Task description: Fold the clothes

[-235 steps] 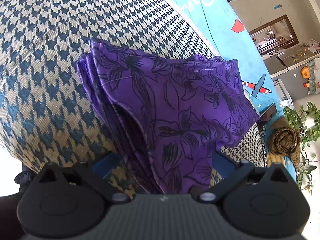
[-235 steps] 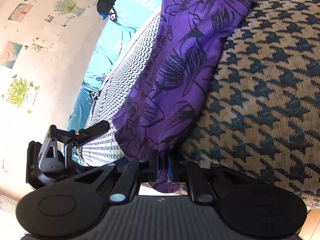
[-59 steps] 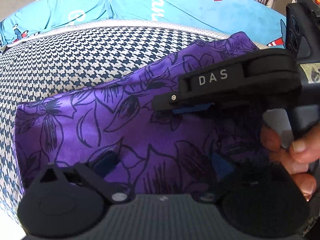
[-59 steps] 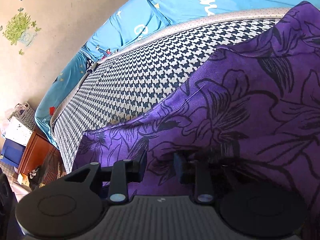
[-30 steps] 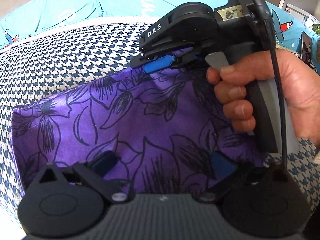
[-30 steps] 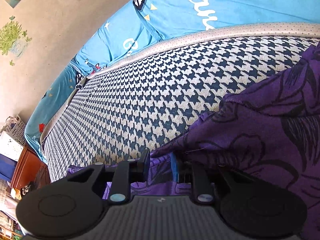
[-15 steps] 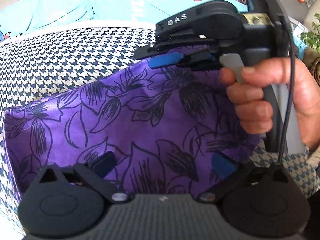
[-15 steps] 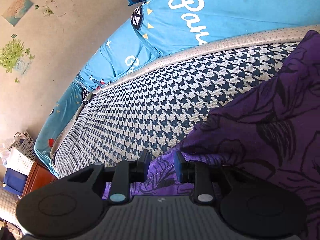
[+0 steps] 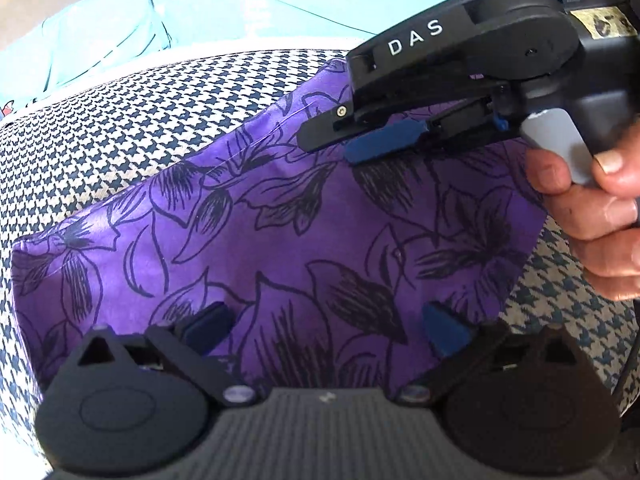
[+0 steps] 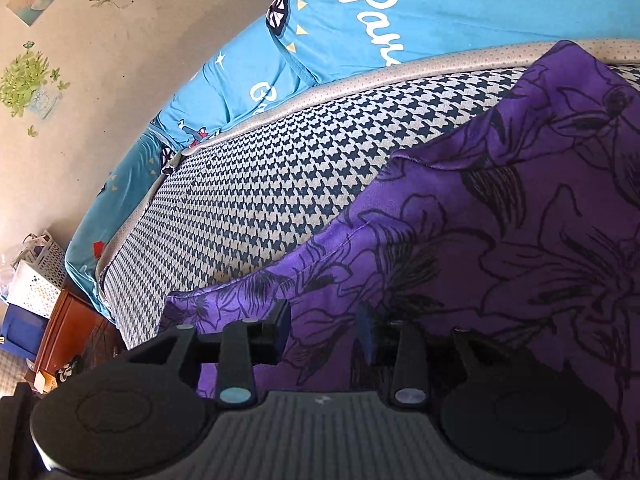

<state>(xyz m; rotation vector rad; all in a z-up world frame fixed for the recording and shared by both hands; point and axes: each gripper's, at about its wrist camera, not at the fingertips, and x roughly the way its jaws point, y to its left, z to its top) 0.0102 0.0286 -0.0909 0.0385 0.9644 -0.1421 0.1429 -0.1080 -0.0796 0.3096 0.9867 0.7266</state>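
Note:
A purple cloth with black flower outlines (image 9: 320, 220) lies folded flat on a houndstooth cushion (image 9: 140, 120). My left gripper (image 9: 326, 328) hangs over the cloth's near edge, fingers spread wide with nothing pinched. In the left wrist view, a hand (image 9: 600, 220) holds my right gripper (image 9: 336, 144) just above the cloth's far right part. The right wrist view shows the right gripper (image 10: 323, 332) open a moderate gap, with the cloth (image 10: 500, 240) spread under and beyond it.
The houndstooth cushion (image 10: 260, 184) runs away to the left. A blue sheet with white lettering (image 10: 400, 20) lies behind it. White baskets (image 10: 36, 280) on a wooden cabinet (image 10: 72, 332) stand past the cushion's left end.
The cloth, held bunched earlier, now lies flat and folded. Over the last second the right gripper's jaws widened and it shifted over the cloth's far edge. The left gripper stayed open.

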